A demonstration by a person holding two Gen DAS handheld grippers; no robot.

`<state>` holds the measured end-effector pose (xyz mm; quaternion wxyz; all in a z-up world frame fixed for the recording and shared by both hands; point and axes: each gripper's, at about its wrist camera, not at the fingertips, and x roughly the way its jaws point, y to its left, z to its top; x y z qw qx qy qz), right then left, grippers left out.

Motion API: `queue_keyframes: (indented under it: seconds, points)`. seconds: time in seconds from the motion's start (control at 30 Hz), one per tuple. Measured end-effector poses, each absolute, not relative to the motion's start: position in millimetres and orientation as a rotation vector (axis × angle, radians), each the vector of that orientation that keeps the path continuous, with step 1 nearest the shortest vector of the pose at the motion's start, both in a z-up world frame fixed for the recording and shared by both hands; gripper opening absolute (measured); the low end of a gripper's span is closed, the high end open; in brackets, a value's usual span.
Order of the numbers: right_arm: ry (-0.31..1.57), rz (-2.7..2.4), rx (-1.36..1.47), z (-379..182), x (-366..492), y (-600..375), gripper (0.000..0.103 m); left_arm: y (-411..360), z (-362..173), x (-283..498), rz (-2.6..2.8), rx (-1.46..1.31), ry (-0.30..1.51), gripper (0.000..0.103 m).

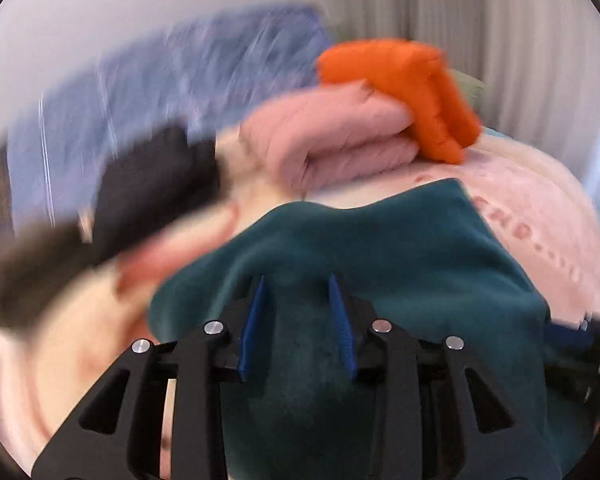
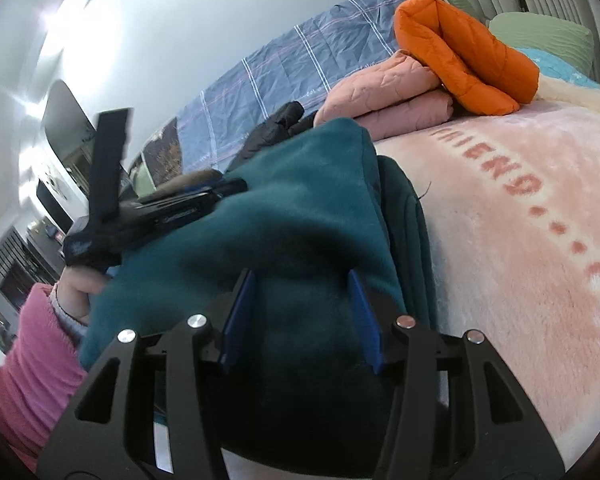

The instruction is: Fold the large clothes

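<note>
Right wrist view: teal fleece [image 2: 300,208] sits bunched between the spread right hand-held gripper [image 2: 300,312], running ahead-left toward the left hand-held gripper [image 2: 204,196]. Can't tell whether that one is pinching it.

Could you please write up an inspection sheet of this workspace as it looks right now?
Surface: bed under a pink blanket with red lettering.
Job's things: teal fleece garment, partly folded, bunched in front of both grippers.
Clutter: folded pink quilted jacket with orange puffer jacket on top; black jacket beside them.
Grippers: left gripper and right gripper both open, over the teal fleece.
Cables: nothing seen.
Surroundings: blue plaid cover along the wall, green pillow, pale curtain.
</note>
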<state>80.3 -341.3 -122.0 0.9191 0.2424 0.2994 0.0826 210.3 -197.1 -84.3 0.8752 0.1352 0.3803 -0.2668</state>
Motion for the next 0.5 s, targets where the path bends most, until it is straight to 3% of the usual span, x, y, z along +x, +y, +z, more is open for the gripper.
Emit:
queue_keyframes:
  seconds: [0.23,0.5]
  points:
    - [0.627,0.172,0.465,-117.2,83.6,-336.8,0.049,-196.3,-78.2,211.5,-0.556,0.325,0.792,0.036]
    - [0.63,0.17,0.504,-116.2,79.0,-341.7,0.049,-242.0,-25.5,193.9,-0.748,0.397,0.754,0.036]
